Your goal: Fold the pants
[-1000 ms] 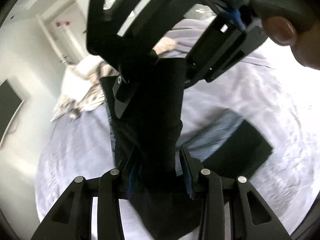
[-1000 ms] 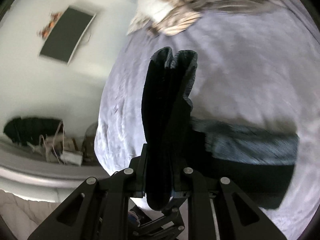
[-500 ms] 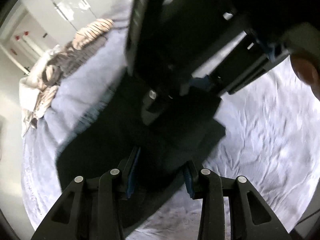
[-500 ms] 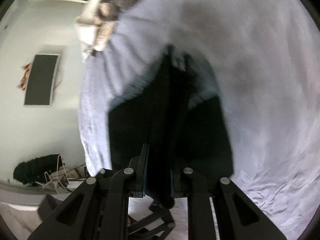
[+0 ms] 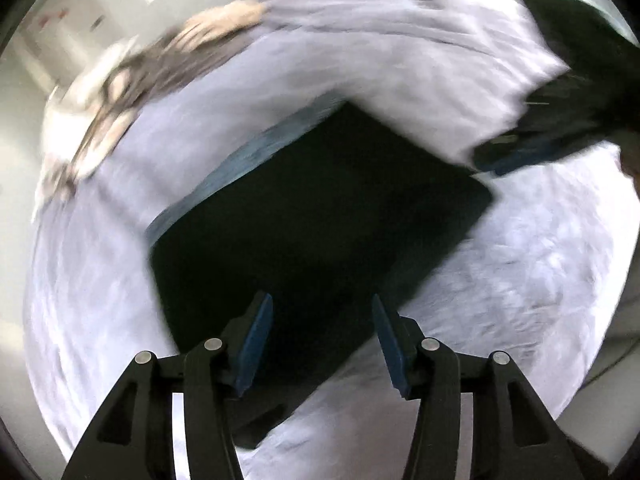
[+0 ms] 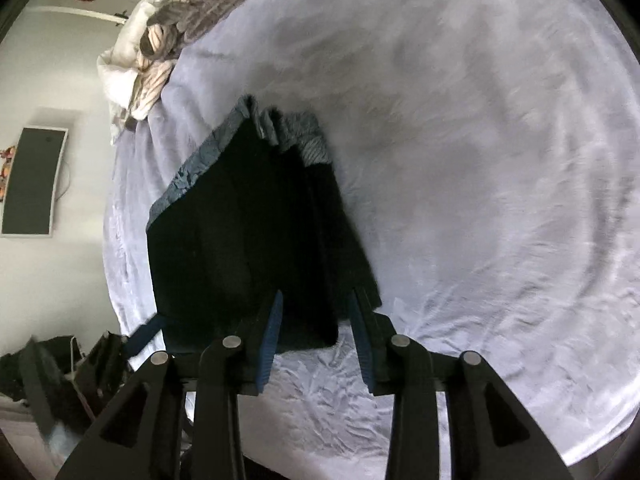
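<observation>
pants [image 5: 320,216] are laid flat on the pale lilac bedspread [image 5: 520,260] as a dark folded block, with a lighter blue band [image 6: 188,176] showing along the far-left edge. in the left wrist view the left gripper [image 5: 322,340] is seen right over the near corner of the block, jaws opening, cloth lying under the gap but not pinched by the blue pads [image 5: 256,340]. in the right wrist view the right gripper [image 6: 316,340] is seen at the near edge too, jaws opening, with the bottom corner of the fold sitting between the pads and no longer squeezed as far as can be told. so both are released or releasing, nothing is grasped. the long axis of the block runs away from both claws, toward the crumpled striped blanket [image 6: 168,32] at the far end of the bed. the layered edges [image 6: 288,128] at the far right corner look a bit stepped, not flush. probably the fold has been dropped in place, and whatever comes next (a smoothing or another fold) would have to be started from this near edge, with both hands about equally close.
</observation>
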{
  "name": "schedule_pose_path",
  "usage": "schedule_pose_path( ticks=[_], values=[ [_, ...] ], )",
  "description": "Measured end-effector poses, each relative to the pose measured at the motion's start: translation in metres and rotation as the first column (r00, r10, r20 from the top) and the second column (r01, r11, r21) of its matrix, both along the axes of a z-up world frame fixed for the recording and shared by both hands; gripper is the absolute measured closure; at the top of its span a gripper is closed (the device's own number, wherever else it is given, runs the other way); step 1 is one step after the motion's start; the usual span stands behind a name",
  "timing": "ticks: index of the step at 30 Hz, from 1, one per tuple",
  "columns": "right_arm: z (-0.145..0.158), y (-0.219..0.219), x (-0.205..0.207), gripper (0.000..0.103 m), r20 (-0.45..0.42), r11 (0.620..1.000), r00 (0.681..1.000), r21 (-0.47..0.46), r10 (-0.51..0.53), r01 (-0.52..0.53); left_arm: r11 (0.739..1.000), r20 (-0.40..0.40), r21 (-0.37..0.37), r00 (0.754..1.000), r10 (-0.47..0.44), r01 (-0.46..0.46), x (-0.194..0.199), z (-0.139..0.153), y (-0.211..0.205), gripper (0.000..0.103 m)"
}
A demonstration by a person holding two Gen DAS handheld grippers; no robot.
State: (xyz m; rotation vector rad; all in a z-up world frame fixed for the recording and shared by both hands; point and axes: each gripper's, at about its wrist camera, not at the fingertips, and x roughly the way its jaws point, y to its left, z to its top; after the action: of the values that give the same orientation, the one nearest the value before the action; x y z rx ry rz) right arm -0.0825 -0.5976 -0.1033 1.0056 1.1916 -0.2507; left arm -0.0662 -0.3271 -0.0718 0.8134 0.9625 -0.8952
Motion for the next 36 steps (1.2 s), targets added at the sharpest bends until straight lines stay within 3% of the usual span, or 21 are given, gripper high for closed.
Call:
schedule_pose_path(
  ticks=[4,8,10,14,18,23,29,31,36],
  values=[
    [0.024,0.004,0.001,0.072,0.045,0.998,0.999,-0.059,-0.003,0.005,0.986,-0.012,0.049,0.987,0.160,-0.160,0.042,-0.009,0.020,0.049],
    [0.026,0.022,0.022,0.072,0.049,0.995,0.997,-0.079,0.063,-0.059,0.959,-0.103,0.104,0.956,0.273,-0.263,0.065,-0.034,0.036,0.044],
    [0.015,0.035,0.033,0.072,-0.001,0.990,0.995,-0.092,0.104,-0.104,0.953,-0.114,0.113,0.950,0.292,-0.280,0.065,-0.042,0.043,0.034],
    [-0.022,0.050,0.026,0.073,-0.145,0.987,0.983,-0.100,0.111,-0.126,0.950,-0.158,0.117,0.939,0.307,-0.291,0.062,-0.049,0.047,0.034],
    [-0.027,0.048,0.011,0.073,-0.128,0.996,0.990,-0.068,0.054,-0.063,0.946,-0.180,0.112,0.930,0.319,-0.303,0.060,-0.045,0.047,0.034],
    [-0.023,0.048,0.008,0.072,-0.135,0.994,0.989,-0.078,0.068,-0.079,0.927,-0.256,0.127,0.891,0.374,-0.353,0.077,-0.044,0.054,0.034],
    [-0.017,0.055,0.010,0.066,-0.165,0.991,0.984,-0.101,0.073,-0.090,0.929,-0.237,0.140,0.900,0.367,-0.342,0.078,-0.045,0.050,0.032],
    [-0.017,0.060,0.012,0.061,-0.168,0.991,0.983,-0.099,0.074,-0.092,0.925,-0.229,0.149,0.898,0.376,-0.350,0.080,-0.047,0.047,0.020],
    [-0.019,0.063,0.014,0.056,-0.182,0.989,0.980,-0.105,0.084,-0.105,0.923,-0.234,0.151,0.895,0.380,-0.352,0.080,-0.047,0.046,0.020]
  ],
)
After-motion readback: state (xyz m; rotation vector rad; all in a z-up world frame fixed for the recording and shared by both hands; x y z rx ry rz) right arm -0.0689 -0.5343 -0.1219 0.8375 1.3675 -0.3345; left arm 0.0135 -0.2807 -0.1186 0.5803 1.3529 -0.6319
